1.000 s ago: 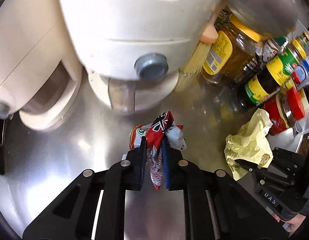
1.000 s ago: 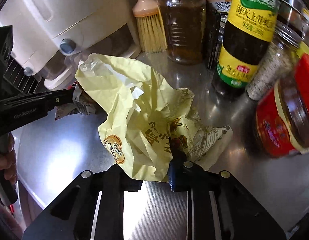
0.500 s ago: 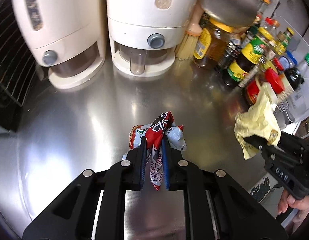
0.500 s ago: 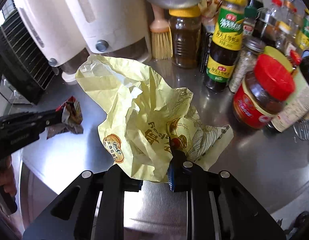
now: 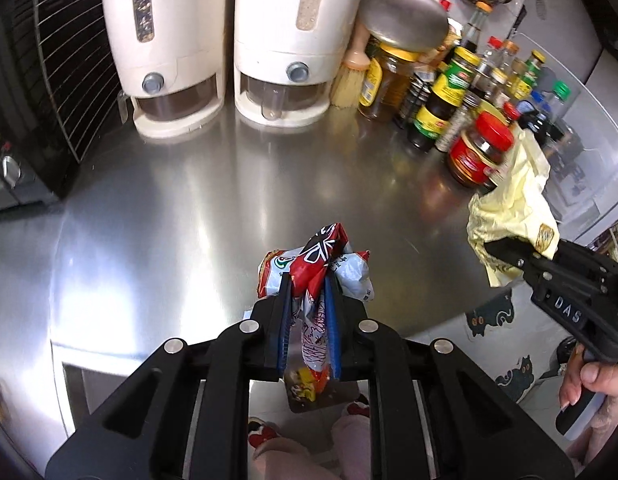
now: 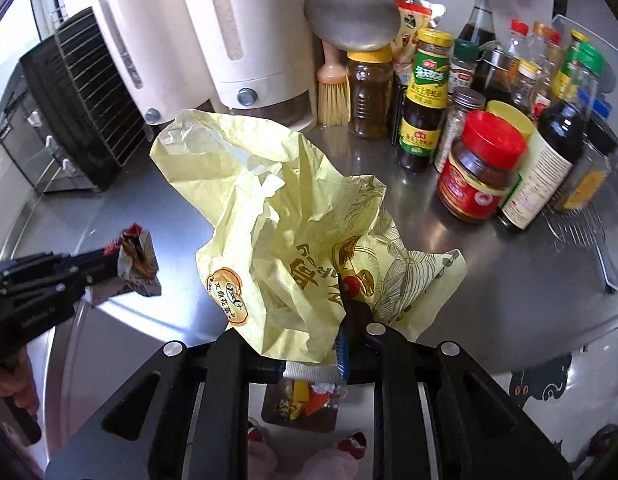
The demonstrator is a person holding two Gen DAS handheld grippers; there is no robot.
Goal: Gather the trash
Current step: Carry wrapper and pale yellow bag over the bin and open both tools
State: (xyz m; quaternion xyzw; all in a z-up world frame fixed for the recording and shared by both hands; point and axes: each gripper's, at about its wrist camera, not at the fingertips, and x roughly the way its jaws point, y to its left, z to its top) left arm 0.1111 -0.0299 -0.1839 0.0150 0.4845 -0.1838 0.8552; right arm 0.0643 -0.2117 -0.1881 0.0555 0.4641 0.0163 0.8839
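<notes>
My left gripper [image 5: 307, 280] is shut on a crumpled red, white and silver snack wrapper [image 5: 315, 258], held above the steel counter [image 5: 169, 208] near its front edge. The same left gripper [image 6: 109, 266] and wrapper [image 6: 137, 258] show at the left of the right wrist view. My right gripper [image 6: 309, 312] is shut on a crumpled pale yellow paper bag [image 6: 277, 216] that hides its left finger. In the left wrist view, the right gripper [image 5: 505, 254] holds that bag [image 5: 513, 208] at the counter's right edge.
Two white dispensers [image 5: 277, 40] stand at the back, a black wire-fronted appliance [image 5: 41, 80] at the left. A brush [image 6: 332, 92], a ladle [image 6: 351, 16] and several sauce bottles and jars, one red-lidded [image 6: 481, 168], crowd the back right. A wire rack [image 6: 577, 224] lies at the right. Floor and slippered feet [image 6: 305, 452] show below.
Both grippers have pulled back and up from the dispensers and jars, each still holding its piece of trash. The counter's front edge and the floor have come into view.
</notes>
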